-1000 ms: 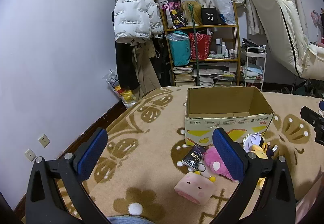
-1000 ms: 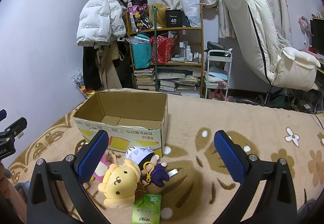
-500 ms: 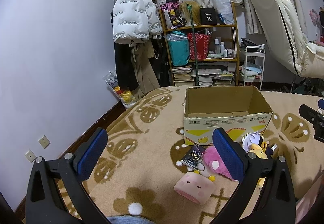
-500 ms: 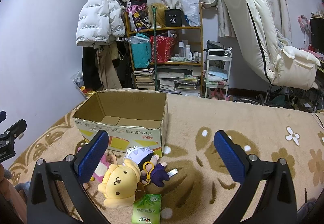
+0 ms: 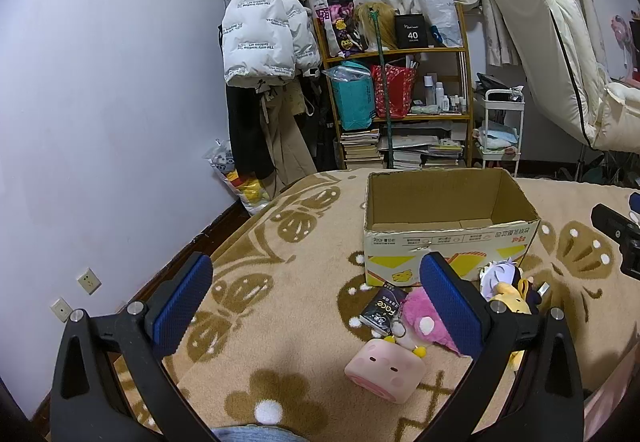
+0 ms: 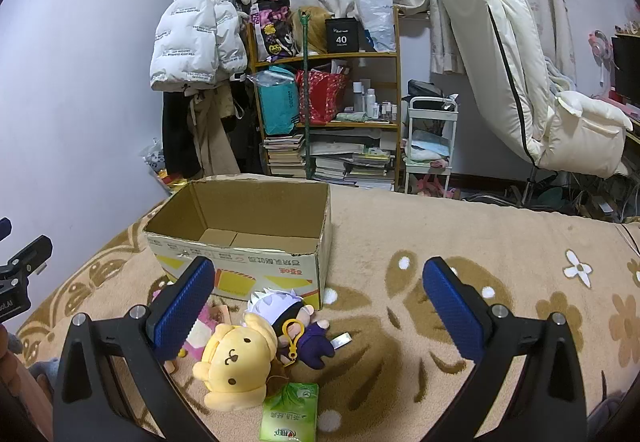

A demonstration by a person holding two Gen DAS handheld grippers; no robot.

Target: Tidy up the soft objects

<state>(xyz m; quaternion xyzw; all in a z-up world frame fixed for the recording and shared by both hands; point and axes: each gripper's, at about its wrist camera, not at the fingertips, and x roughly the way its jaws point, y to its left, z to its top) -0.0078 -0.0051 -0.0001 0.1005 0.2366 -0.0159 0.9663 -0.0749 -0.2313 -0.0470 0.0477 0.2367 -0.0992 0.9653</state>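
An open cardboard box stands on the beige patterned blanket, and nothing shows inside it. In front of it lie a pink block-shaped plush, a magenta plush, a yellow dog plush and a white-haired doll in purple. A black packet and a green packet lie among them. My left gripper hovers open just left of the toys. My right gripper is open above the blanket, right of the yellow plush.
A cluttered shelf with books and bags stands behind the bed, beside a hanging white jacket. A cream recliner is at the right. The blanket stretches bare to the right of the box.
Both views hold almost steady; the left view has drifted very slightly. The toys and box have not moved, and both grippers stay open.
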